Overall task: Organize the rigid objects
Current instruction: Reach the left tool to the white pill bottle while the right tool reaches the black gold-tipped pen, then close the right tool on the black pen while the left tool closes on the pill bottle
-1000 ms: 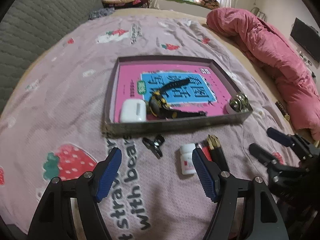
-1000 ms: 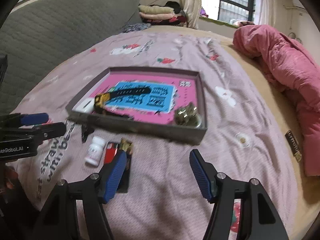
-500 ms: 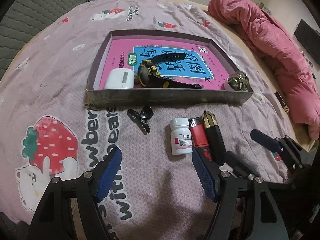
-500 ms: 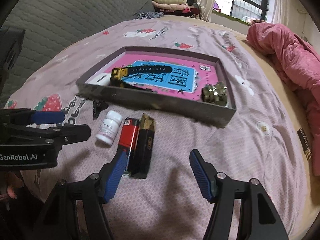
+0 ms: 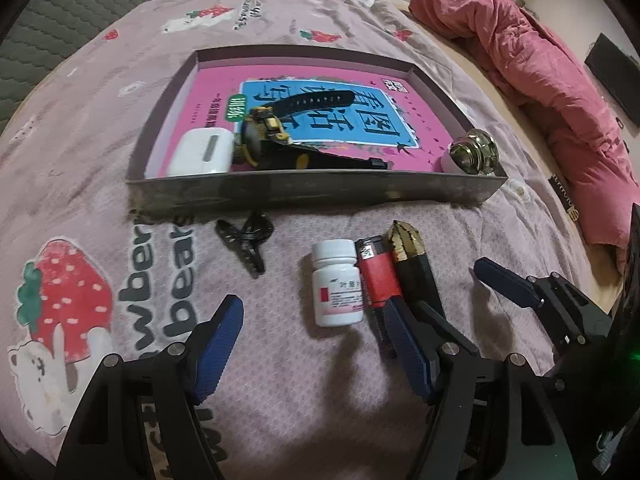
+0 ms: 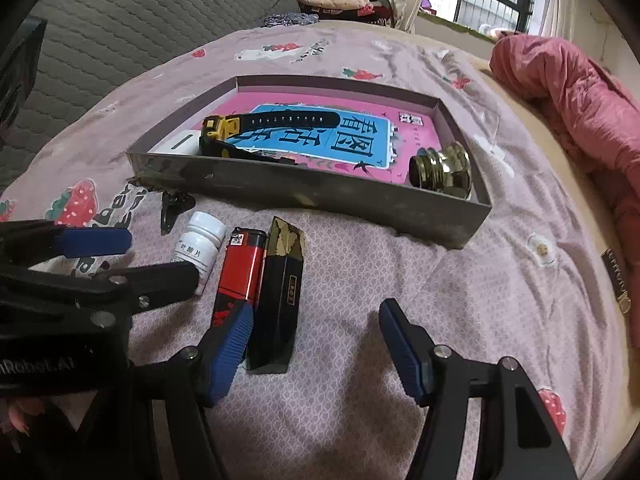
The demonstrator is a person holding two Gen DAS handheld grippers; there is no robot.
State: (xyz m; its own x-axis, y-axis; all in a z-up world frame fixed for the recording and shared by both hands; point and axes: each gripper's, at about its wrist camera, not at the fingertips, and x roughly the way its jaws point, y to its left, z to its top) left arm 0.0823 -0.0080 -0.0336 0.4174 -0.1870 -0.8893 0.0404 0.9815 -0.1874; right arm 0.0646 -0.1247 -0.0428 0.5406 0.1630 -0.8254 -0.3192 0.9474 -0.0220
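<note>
Pill bottle (image 5: 338,284) beyond open jaws

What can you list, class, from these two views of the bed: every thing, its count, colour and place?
tray: one, grey, on the bedspread
book: one, pink and blue, lining the tray
earbud case: one, white, tray's near left corner
watch: one, black and yellow, in tray beside the case
knob: one, brass, tray's right corner
hair clip: one, black, on bedspread before the tray
pill bottle: one, white, lying outside the tray
lighter: one, red, beside the bottle
slim box: one, black and gold, beside the lighter
quilt: one, pink, far right
left tongs: blue pads, open, empty
right tongs: blue pads, open, empty
</note>
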